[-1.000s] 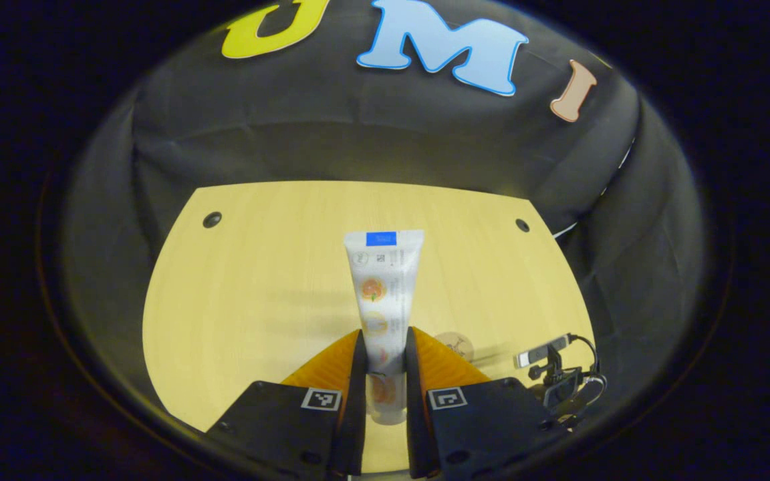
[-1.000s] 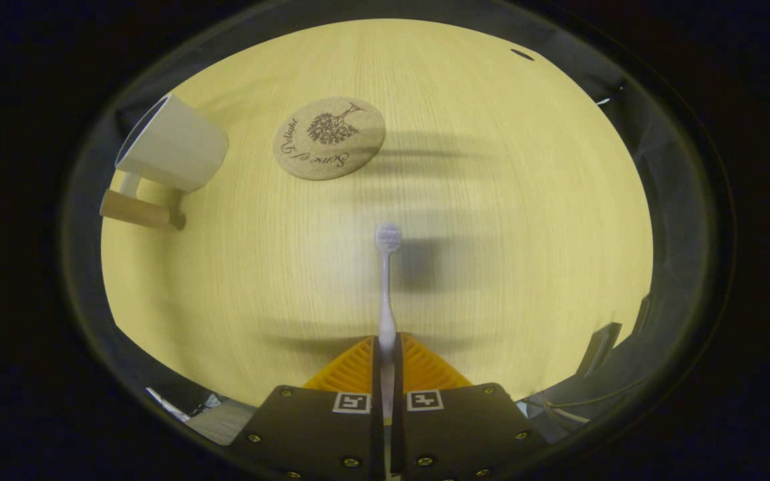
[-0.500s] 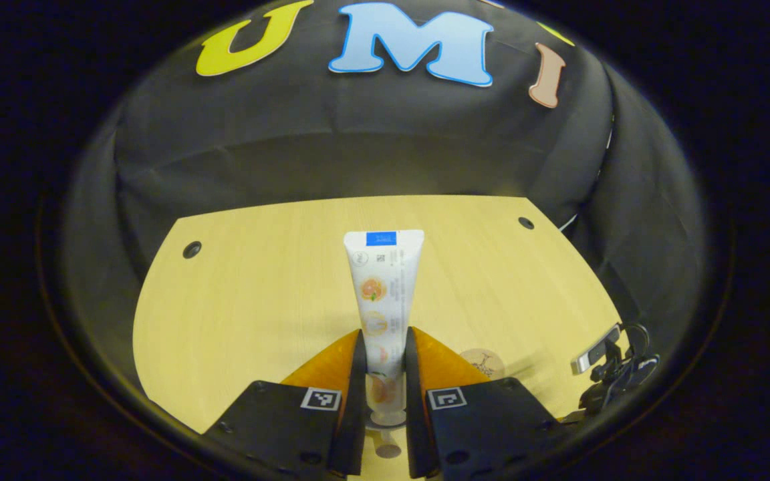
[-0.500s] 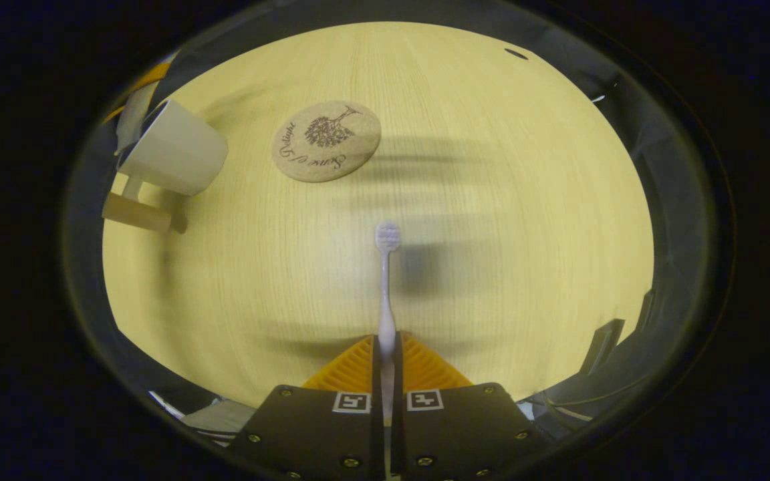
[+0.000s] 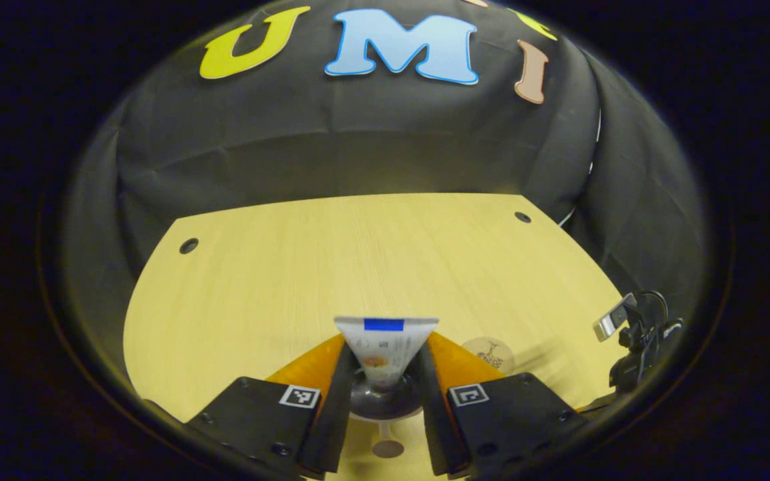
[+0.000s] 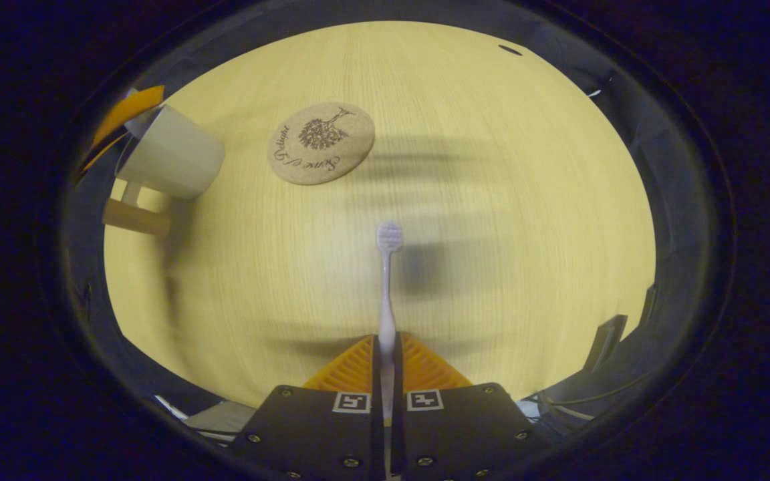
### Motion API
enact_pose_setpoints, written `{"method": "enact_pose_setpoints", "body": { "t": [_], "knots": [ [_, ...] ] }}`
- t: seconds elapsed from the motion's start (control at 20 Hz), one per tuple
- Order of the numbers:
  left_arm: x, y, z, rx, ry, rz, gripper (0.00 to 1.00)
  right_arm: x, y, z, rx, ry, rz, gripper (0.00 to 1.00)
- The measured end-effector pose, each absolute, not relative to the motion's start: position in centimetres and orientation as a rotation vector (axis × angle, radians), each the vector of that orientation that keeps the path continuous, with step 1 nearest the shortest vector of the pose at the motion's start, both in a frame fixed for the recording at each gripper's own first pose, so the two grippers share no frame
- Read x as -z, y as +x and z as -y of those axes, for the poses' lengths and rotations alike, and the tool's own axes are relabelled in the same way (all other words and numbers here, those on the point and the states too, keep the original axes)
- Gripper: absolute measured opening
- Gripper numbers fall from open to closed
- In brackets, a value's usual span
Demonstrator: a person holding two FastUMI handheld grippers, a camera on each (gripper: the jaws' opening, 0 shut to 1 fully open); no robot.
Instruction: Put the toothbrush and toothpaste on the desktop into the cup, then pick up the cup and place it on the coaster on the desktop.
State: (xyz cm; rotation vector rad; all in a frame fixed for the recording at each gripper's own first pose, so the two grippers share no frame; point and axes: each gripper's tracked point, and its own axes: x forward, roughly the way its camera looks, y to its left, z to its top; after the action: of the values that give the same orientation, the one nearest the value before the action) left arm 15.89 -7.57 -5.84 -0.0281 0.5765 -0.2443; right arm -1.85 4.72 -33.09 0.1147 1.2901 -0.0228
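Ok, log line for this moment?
left claw: open | toothpaste tube: standing in white cup | right claw: shut on toothbrush | cork coaster: bare

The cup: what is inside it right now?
The toothpaste tube stands in the cup, crimped end sticking out above the rim, between the left gripper's open fingers. Its lower end and the cup's bottom are hidden. The toothbrush is in the right gripper.

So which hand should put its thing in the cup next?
Probably the right. The right gripper is shut on the toothbrush, while the toothpaste already stands in the cup between the left gripper's parted fingers.
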Motion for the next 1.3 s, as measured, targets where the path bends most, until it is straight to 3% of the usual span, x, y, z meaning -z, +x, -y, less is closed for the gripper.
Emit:
{"method": "enact_pose_setpoints", "body": {
  "t": [0.15,0.3,0.35,0.5,0.7,1.3],
  "knots": [
    [5.1,15.4,7.4,0.237,-0.015,-0.558,0.6,33.1,-1.8,-4.7,0.028,0.116,-1.271,0.05],
    [4.7,15.1,6.9,0.223,-0.006,-0.535,0.57,33.0,-2.0,-4.7,0.022,0.137,-1.243,0.05],
    [4.6,14.9,6.6,0.219,-0.006,-0.528,0.66,33.1,-2.0,-4.7,0.022,0.153,-1.238,0.05],
    [4.0,14.1,4.9,0.203,-0.007,-0.499,0.62,32.8,-2.0,-4.9,0.018,0.214,-1.227,0.05],
    [4.1,12.8,3.3,0.171,0.005,-0.453,0.66,31.0,-0.8,-5.3,0.009,0.237,-1.172,0.05],
    [4.6,6.7,-7.1,-0.025,-0.088,-0.474,0.66,14.0,10.5,-12.5,-0.136,0.272,-0.819,0.05]
  ]
}}
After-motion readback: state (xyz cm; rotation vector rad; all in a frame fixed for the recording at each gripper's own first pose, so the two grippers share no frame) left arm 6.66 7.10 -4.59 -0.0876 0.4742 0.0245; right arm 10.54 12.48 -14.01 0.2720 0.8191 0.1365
